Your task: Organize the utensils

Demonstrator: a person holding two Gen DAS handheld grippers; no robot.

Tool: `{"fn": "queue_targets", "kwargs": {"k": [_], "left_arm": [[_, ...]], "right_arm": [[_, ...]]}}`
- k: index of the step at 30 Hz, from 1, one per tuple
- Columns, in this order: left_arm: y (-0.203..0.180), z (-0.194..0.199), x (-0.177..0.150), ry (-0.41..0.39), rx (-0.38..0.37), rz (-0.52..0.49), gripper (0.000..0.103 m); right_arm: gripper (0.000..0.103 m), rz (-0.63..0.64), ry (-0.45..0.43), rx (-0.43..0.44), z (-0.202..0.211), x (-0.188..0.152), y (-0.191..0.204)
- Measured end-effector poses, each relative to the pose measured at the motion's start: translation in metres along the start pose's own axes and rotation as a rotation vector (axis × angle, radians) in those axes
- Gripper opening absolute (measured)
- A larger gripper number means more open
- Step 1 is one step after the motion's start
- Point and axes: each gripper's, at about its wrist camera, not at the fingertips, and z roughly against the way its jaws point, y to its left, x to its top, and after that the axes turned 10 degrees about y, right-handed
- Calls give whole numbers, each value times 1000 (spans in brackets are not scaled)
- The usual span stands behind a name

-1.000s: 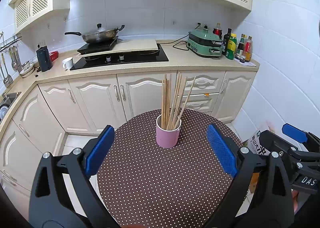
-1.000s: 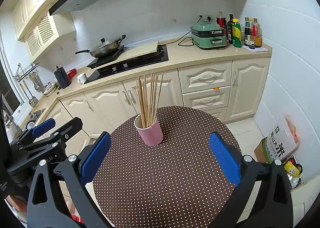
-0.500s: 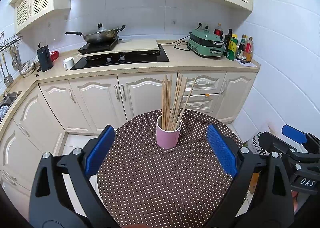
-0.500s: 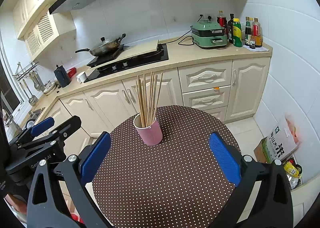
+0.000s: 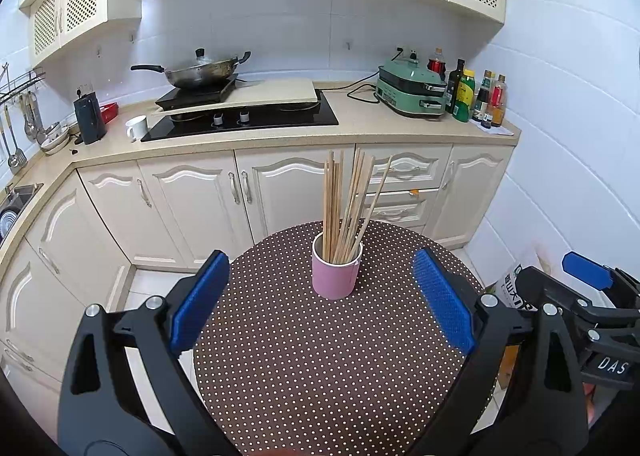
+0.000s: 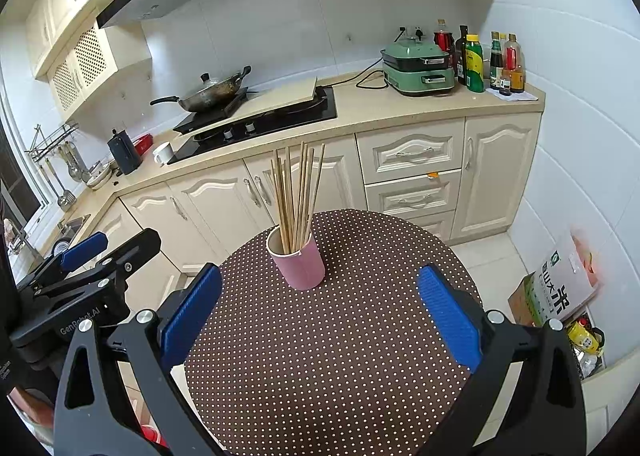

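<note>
Chopsticks point(image 5: 347, 208): one bundle, upright in pink cup point(image 5: 336, 274), toward the far edge of the dotted round table point(image 5: 328, 368); none loose on it. Left gripper point(image 5: 320, 302) and right gripper point(image 6: 320, 310): fingers apart, empty, near edge. Sorting appears complete.

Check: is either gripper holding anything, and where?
Nothing. The left gripper and right gripper are open and empty; the chopsticks stand in the cup.

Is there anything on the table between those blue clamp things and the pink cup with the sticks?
Nothing. Both wrist views show only bare dotted tablecloth between each open gripper, left and right, and the pink cup of chopsticks.
</note>
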Motion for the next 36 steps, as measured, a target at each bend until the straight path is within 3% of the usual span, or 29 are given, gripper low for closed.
{"fn": "queue_targets", "kwargs": {"k": [36], "left_arm": [[4, -6, 0, 10, 1, 7, 92]], "right_arm": [[95, 0, 22, 2, -6, 0, 0]]}}
